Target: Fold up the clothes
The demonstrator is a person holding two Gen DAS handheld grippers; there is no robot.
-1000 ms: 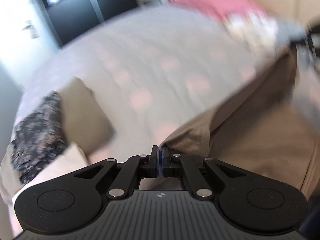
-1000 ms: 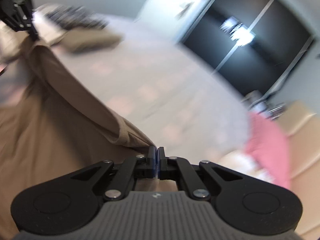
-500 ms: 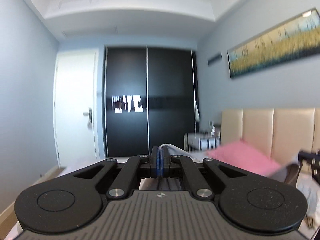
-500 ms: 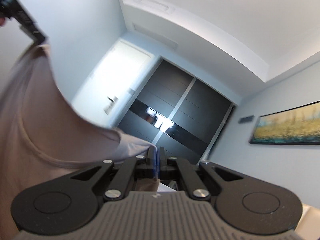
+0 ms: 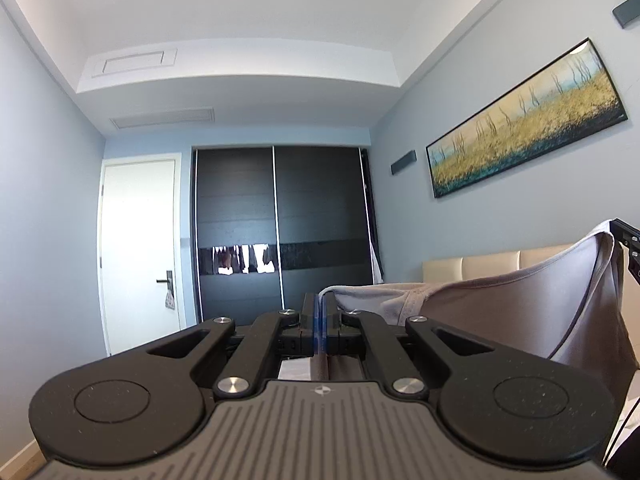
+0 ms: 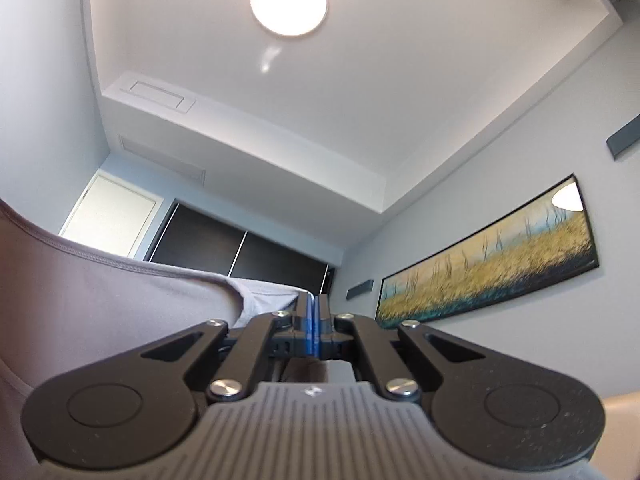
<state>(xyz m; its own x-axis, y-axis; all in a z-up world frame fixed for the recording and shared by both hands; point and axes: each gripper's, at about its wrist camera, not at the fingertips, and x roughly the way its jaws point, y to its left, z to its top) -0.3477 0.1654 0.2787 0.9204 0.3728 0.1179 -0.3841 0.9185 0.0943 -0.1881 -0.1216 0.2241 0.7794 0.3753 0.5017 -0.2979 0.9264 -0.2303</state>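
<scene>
Bedroom wardrobe (image 5: 280, 232) behind; both tools pinch taupe garment (image 5: 500, 312)

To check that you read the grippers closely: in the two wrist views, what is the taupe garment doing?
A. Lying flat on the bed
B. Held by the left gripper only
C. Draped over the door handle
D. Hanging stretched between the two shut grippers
D: the taupe garment runs from the left gripper to the right gripper, each clamped on an edge.
</scene>
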